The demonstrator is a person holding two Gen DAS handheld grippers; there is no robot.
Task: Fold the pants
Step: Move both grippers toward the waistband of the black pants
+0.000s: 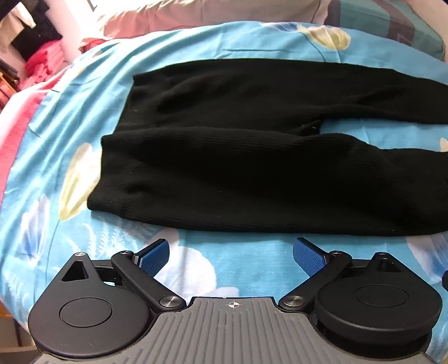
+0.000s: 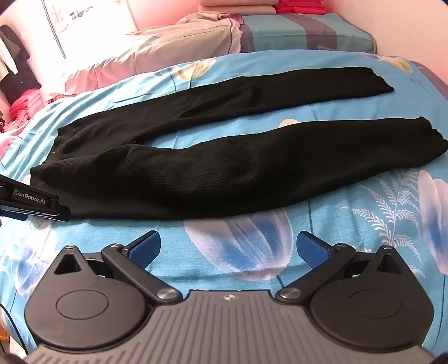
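The black pants [image 2: 196, 156] lie flat on the bed's floral sheet [image 2: 350, 201], waistband toward 9 o'clock, legs splayed toward 3. Both the left tongs [image 1: 231, 256] and right tongs [image 2: 228, 247] gape wide, holding nothing, just short of the near leg. The likely risk: pinching the sheet along with the knit (it looks thin), dragging both.

My view: bed with blue floral sheet [image 2: 350, 201]. Pink pillow [image 2: 179, 42] and striped pillow [image 2: 308, 33] at far end. Bright window [image 2: 92, 19] behind. Red clothes pile [image 1: 42, 64] left.
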